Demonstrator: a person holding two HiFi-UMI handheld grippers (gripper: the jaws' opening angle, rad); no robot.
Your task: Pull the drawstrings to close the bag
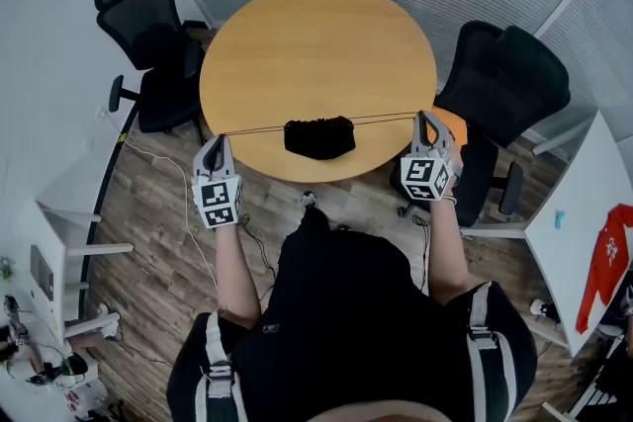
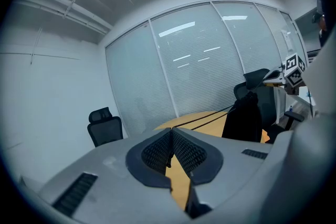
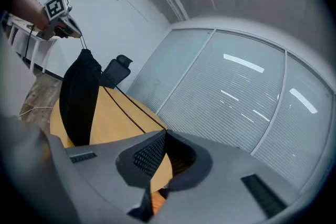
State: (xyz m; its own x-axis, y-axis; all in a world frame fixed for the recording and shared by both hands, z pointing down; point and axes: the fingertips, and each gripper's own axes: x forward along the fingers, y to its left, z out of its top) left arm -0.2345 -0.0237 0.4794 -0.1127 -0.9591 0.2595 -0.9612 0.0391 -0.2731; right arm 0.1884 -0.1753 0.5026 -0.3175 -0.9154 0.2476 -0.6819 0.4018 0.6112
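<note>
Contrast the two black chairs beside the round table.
The left chair is slimmer, with a separate headrest; the right chair looks broader, no headrest showing. The left chair stands clear of the left gripper; the right chair sits close beside the right gripper. Both are black office chairs at the table.

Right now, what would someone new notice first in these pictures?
A black bag sits bunched at the near edge of the round table. Its drawstrings stretch taut to both sides, pinched in the shut left tongs and right tongs.
</note>
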